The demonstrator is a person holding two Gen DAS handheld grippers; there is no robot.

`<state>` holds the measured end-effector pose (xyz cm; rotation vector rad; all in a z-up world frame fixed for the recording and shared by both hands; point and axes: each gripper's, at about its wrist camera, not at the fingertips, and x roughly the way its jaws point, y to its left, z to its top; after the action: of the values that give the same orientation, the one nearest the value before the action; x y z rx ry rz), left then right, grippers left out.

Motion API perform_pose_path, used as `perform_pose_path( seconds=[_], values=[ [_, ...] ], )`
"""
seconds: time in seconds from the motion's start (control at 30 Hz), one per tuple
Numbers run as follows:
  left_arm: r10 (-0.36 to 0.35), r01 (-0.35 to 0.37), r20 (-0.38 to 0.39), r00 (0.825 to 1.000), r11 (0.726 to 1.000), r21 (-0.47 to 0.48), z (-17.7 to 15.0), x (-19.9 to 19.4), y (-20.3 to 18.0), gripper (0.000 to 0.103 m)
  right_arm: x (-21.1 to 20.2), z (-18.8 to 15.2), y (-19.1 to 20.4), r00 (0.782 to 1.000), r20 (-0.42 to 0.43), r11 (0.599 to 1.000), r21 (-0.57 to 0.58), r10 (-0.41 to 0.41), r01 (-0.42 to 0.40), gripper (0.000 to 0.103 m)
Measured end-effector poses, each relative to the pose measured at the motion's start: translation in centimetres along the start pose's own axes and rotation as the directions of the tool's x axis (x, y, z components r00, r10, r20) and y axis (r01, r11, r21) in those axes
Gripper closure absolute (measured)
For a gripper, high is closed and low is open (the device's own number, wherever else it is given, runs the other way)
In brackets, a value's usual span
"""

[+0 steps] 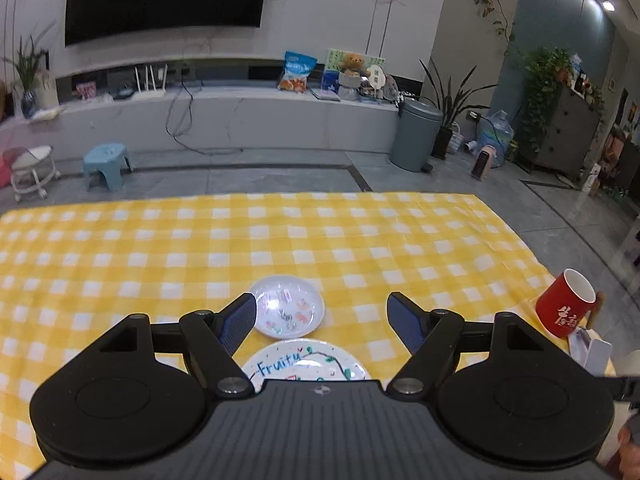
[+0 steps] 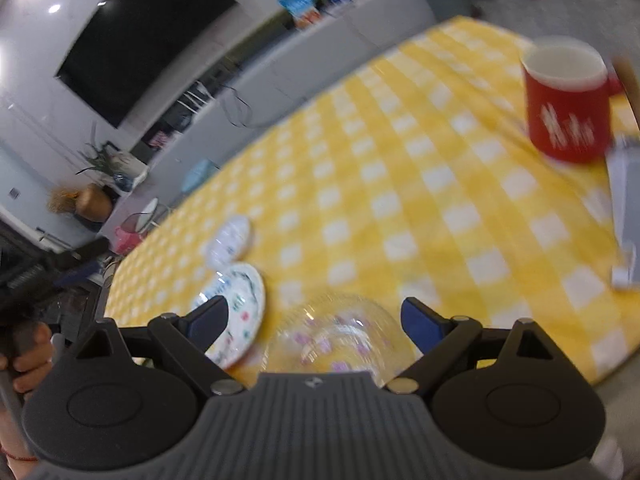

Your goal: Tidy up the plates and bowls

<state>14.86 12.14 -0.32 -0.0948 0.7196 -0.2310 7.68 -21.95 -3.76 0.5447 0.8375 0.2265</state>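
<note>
Approach stage, nothing grasped. Left gripper [image 1: 321, 320] spread wide above the "Fruity" plate [image 1: 306, 362] and small plate [image 1: 287, 306], both near the worktop's near edge. Right gripper [image 2: 314, 322] likewise agape over a clear bowl [image 2: 336, 338] (view blurred). Next: descend, grip a rim, stack.

The left wrist view is taken level from the near edge of the counter [image 1: 160, 240], facing the TV wall, low over the "Fruity" plate [image 1: 306, 362]. The right wrist view is tilted and blurred, set close over a glass bowl [image 2: 336, 336]. Both plates, the red mug [image 1: 564, 304] and the cloth are shared.
</note>
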Motion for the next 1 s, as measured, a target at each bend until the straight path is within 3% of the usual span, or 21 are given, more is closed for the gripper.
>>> perform_pose_path(
  seconds=[0.17,0.33,0.47,0.6,0.77,0.9,1.0],
  values=[
    [-0.051,0.051,-0.063,0.997,0.999,-0.008,-0.7,1.2,1.3,0.016,1.2,1.3,2.8,1.0,0.008,0.995,-0.1,-0.004,0.005,0.011],
    [0.006,-0.004,-0.105,0.994,1.0,0.017,-1.5,3.3,1.5,0.015,4.7,2.3,5.0,0.998,-0.069,0.993,-0.122,0.004,-0.012,0.012],
    [0.062,-0.06,-0.203,0.977,0.998,0.02,-2.6,5.5,2.7,0.015,8.3,2.3,6.5,0.986,-0.159,0.99,-0.129,0.043,-0.064,0.015],
    [0.107,-0.114,-0.296,0.949,0.993,-0.008,-2.9,7.0,4.5,0.021,11.7,2.1,7.8,0.974,-0.225,0.979,-0.187,0.035,-0.078,0.017],
    [0.036,-0.087,-0.327,0.944,0.986,-0.143,-3.2,7.1,8.3,0.022,15.3,1.8,8.3,0.954,-0.3,0.954,-0.287,-0.004,-0.086,0.023],
    [-0.131,0.023,-0.34,0.931,0.953,-0.302,-3.6,7.8,10.9,0.022,17.8,2.4,6.9,0.932,-0.362,0.97,-0.218,0.02,-0.106,0.032],
    [-0.159,0.029,-0.327,0.932,0.929,-0.369,-3.9,8.0,12.0,0.022,19.0,2.8,6.3,0.917,-0.395,0.974,-0.183,0.052,-0.134,0.034]
  ],
)
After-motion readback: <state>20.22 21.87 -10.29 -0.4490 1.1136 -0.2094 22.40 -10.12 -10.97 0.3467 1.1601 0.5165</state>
